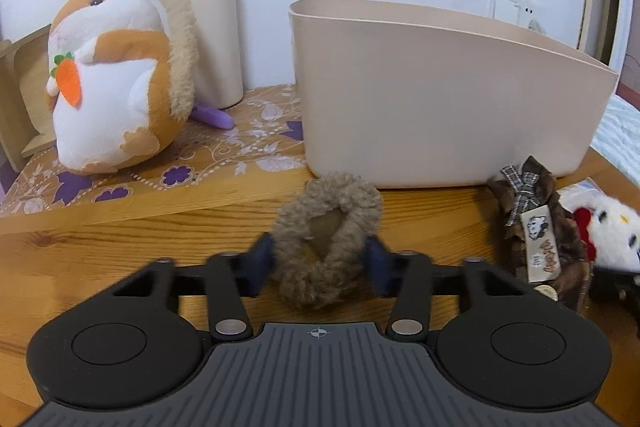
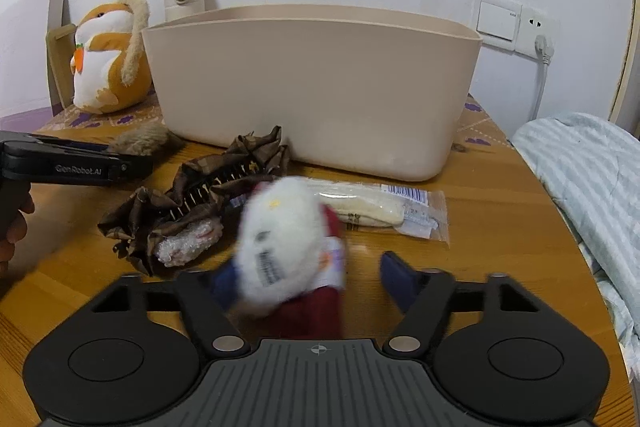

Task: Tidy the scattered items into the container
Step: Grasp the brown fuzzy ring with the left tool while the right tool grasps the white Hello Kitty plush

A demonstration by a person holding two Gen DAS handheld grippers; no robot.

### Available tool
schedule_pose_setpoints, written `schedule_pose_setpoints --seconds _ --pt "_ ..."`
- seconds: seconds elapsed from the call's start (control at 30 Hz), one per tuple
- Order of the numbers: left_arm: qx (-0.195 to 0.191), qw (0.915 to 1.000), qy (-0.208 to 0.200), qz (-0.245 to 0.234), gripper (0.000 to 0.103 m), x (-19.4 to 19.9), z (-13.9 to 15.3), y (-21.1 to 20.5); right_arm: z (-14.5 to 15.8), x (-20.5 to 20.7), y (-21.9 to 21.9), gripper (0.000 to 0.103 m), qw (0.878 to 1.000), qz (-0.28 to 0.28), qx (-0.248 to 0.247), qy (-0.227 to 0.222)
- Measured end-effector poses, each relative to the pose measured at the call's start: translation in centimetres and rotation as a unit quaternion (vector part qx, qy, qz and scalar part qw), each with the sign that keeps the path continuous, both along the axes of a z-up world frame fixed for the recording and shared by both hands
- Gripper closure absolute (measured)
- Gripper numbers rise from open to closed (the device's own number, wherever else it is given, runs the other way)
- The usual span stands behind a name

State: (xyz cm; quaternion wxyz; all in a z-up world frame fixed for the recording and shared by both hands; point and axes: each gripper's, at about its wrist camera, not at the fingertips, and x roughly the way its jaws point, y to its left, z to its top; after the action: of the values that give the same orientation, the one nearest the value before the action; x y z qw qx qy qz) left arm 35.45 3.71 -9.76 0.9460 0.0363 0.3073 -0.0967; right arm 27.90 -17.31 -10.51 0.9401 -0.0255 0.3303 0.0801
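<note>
A beige plastic bin (image 1: 440, 99) (image 2: 316, 87) stands at the back of the wooden table. My left gripper (image 1: 320, 259) has its blue pads against both sides of a fuzzy brown scrunchie (image 1: 328, 243), which rests on the table in front of the bin. My right gripper (image 2: 304, 275) is open around a white plush cat (image 2: 280, 243) with a red body; the left pad touches it, the right pad stands apart. The plush is blurred. It also shows at the right edge of the left wrist view (image 1: 608, 231).
A brown fabric hair clip (image 2: 192, 203) (image 1: 540, 227) lies left of the plush. A wrapped packet (image 2: 384, 211) lies before the bin. A hamster plush (image 1: 116, 75) and a white bottle (image 1: 216, 27) stand back left. A striped bed (image 2: 592, 179) lies right of the table.
</note>
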Motion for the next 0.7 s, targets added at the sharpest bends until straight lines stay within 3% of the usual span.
schedule_pose_setpoints --seconds 0.07,0.17,0.43,0.7 --pt "0.001 1.0 0.0 0.001 0.079 -0.3 0.1 -0.2 0.1 -0.1 -0.1 0.061 1.0 -0.001 0.0 -0.002" --pt "0.001 1.0 0.0 0.002 0.083 -0.8 0.1 -0.3 0.1 -0.3 -0.1 0.064 1.0 -0.005 0.002 -0.002" --pt "0.003 0.9999 -0.01 -0.003 0.084 -3.2 1.1 -0.4 0.9 -1.5 0.0 0.065 1.0 -0.003 0.006 -0.011" --pt "0.022 0.9983 -0.052 -0.017 0.084 -6.4 3.6 -0.8 2.4 -3.4 -0.3 0.065 1.0 -0.001 0.005 -0.028"
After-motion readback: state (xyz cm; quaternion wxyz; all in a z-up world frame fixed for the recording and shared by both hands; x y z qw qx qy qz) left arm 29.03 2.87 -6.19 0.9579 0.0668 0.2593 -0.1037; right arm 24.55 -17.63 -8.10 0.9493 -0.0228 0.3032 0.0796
